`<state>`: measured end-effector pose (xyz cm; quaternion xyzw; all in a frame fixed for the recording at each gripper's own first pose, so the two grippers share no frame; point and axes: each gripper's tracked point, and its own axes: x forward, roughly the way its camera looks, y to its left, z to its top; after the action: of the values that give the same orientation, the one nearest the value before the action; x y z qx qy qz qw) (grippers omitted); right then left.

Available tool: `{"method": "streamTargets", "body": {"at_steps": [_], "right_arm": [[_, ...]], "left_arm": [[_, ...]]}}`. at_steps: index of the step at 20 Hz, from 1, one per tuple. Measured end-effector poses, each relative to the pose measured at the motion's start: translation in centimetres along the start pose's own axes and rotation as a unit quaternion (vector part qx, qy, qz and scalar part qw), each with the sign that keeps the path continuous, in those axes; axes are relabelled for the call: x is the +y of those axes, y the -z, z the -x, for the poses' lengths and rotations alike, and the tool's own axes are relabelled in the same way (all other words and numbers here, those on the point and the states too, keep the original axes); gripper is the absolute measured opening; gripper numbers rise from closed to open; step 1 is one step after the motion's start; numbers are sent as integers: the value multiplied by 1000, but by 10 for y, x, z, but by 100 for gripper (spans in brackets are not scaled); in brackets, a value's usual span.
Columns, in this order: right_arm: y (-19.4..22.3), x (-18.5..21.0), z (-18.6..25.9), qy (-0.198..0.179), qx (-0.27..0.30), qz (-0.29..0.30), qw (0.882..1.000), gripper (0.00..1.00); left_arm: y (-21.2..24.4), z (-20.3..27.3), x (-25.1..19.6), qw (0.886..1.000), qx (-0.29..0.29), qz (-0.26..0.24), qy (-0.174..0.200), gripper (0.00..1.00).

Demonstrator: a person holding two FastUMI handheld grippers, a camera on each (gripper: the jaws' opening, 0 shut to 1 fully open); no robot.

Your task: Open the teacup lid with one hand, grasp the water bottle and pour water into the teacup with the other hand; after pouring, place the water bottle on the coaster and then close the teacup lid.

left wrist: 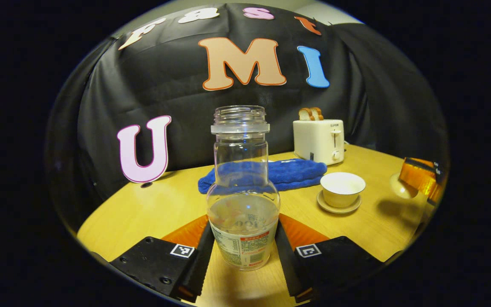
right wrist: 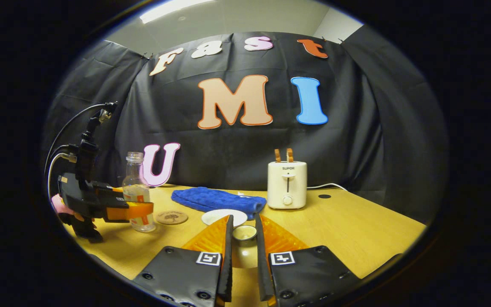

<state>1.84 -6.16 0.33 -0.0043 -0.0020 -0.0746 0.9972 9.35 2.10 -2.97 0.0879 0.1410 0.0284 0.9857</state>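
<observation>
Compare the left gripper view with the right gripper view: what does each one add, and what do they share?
Left gripper view: the left gripper closed on the water bottle, the water level up close, and the inside of the uncovered teacup.
Right gripper view: the coaster beside the bottle, the right gripper pinching the teacup lid, and cables on the other gripper.
Shared: bottle, teacup, blue towel, toaster, wooden table.

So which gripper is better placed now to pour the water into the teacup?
Left. The left gripper has the water bottle between its fingers, while the right gripper holds the teacup lid, leaving the teacup open.
</observation>
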Motion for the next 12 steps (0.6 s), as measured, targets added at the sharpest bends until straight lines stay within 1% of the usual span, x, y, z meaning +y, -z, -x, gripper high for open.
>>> {"method": "streamTargets", "body": {"at_steps": [3,5,7,8,9,10,12], "right_arm": [[-1,-24,1,23,-1,1,1000,27],[-1,-35,1,33,-1,1,999,28],[-1,-42,1,38,-1,1,999,28],[-1,-44,1,39,-1,1,999,28],[-1,-46,2,40,-1,1,999,28],[-1,-48,2,41,-1,1,999,28],[-1,-52,2,44,-1,1,999,28]], "left_arm": [[-20,1,11,996,-1,-79,-37,71],[-38,-2,17,988,-12,-145,-60,70],[-52,-7,16,975,-19,-208,-76,70],[-53,-10,16,967,-18,-242,-81,70],[-53,-13,15,956,-13,-279,-85,70],[-54,-15,14,943,-11,-320,-91,70],[-52,-20,6,913,-4,-397,-89,70]]}}
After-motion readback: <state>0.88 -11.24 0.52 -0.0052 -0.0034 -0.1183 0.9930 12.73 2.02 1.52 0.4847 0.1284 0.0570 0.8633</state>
